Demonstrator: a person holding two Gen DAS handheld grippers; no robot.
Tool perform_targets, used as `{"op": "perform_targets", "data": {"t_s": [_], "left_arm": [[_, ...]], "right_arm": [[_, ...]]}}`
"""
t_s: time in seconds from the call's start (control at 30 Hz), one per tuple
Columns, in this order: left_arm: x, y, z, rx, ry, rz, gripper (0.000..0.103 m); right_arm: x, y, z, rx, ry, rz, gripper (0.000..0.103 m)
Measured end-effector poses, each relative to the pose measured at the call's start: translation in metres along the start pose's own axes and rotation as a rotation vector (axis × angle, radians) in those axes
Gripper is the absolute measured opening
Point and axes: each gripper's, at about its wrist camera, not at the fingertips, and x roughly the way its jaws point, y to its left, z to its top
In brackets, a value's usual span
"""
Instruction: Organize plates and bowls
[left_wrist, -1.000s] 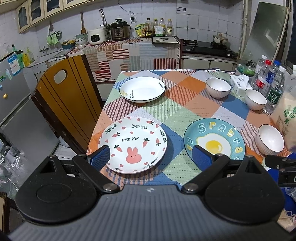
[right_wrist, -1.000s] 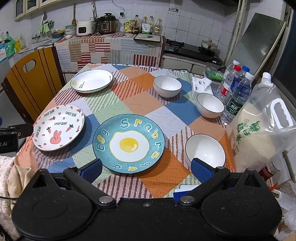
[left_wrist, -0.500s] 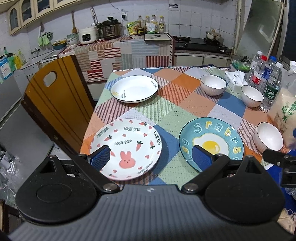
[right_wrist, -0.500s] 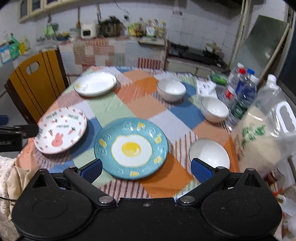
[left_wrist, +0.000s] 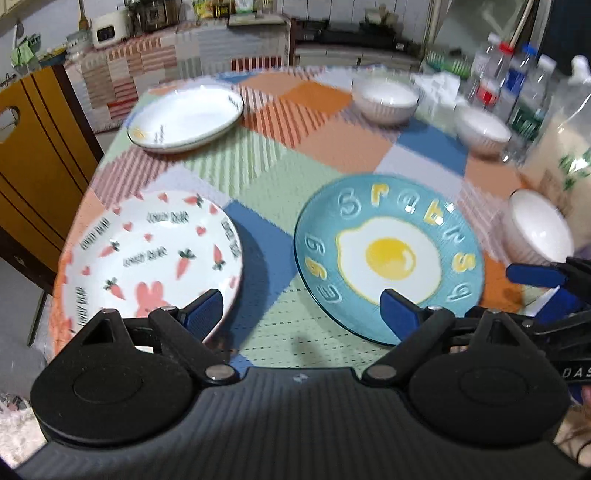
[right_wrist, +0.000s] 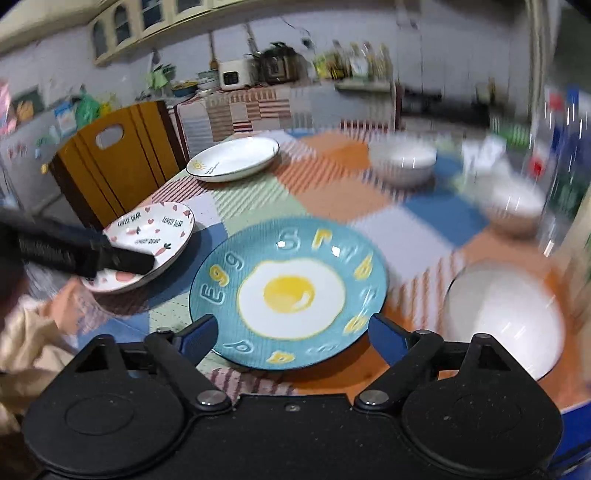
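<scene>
Plates lay on the patchwork tablecloth (left_wrist: 258, 158), and the blue egg plate (right_wrist: 288, 291) sat straight ahead of the right gripper (right_wrist: 290, 330), its near rim between the spread fingers, so the right hand looked nearer to it. Just to its left lay the pink rabbit plate (left_wrist: 147, 254), under the left finger of the left gripper (left_wrist: 299, 308). Both grippers gaped wide and gripped nothing; three white bowls stood apart to the right.
</scene>
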Motion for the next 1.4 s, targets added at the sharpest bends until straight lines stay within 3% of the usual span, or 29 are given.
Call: {"op": "perform_targets", "data": {"t_s": [0.13,0.23,0.3,0.37,0.47,0.5,0.53,0.63,0.97,1.13,1.4], "left_arm": [[0.028,-0.003,-0.001,-0.036,0.072,-0.026,0.084],[0.039,-0.005,-0.002,-0.041,0.081,-0.032,0.078],[0.047,-0.007,-0.002,-0.028,0.086,-0.031,0.068],[0.055,-0.009,-0.001,-0.008,0.101,-0.033,0.046],[0.064,-0.005,0.001,-0.037,0.102,-0.053,0.034],[0.067,-0.002,0.002,-0.058,0.103,-0.074,0.031],[0.068,0.000,0.002,-0.077,0.103,-0.088,0.026],[0.070,0.000,0.004,-0.111,0.104,-0.090,0.025],[0.059,-0.005,0.015,-0.049,0.070,-0.051,0.025],[0.062,0.008,0.041,-0.066,0.062,-0.053,0.025],[0.100,0.011,0.089,0.012,0.084,-0.049,0.025]], "right_arm": [[0.025,-0.014,-0.011,0.105,0.043,0.003,0.076],[0.035,-0.021,-0.017,0.147,0.043,-0.014,0.067],[0.042,-0.027,-0.020,0.170,0.038,-0.008,0.060],[0.045,-0.032,-0.022,0.193,0.020,0.000,0.051],[0.050,-0.039,-0.024,0.207,-0.009,-0.010,0.038],[0.052,-0.042,-0.025,0.216,-0.016,-0.022,0.028],[0.051,-0.045,-0.027,0.228,-0.031,-0.015,0.028],[0.050,-0.050,-0.030,0.244,-0.055,-0.003,0.026],[0.052,-0.049,-0.018,0.211,-0.054,-0.005,0.026],[0.059,-0.047,0.004,0.198,-0.092,-0.007,0.026],[0.091,-0.057,0.031,0.271,-0.109,-0.051,0.026]]}}
